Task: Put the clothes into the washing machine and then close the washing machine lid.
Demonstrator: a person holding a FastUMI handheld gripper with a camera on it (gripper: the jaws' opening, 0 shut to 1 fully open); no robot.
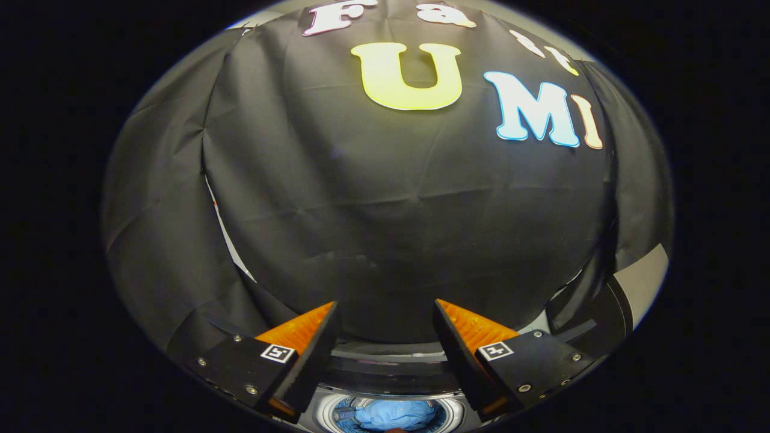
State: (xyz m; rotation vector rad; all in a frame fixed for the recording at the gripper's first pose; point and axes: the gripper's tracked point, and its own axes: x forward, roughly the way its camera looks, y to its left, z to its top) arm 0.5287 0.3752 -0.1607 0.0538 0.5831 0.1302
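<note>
You have the big part of the job looking done. There is one washing machine [391, 367], low down under your gripper [385, 328], and its round tub is open at the top. Inside the tub lies one blue bundle of clothes [394, 415], right in the middle, below the gap between your fingers. I can count just that one bundle; I cannot tell how many pieces are in it.

What is left, I think, is closing the lid [388, 355]. A dark band sits between the tub and the black booth wall [391, 198], and it may be the lid standing open, but it is hard to be sure.

Your two fingers [313, 337] are spread wide apart and hold nothing. They point up at the wall, well above the tub.
</note>
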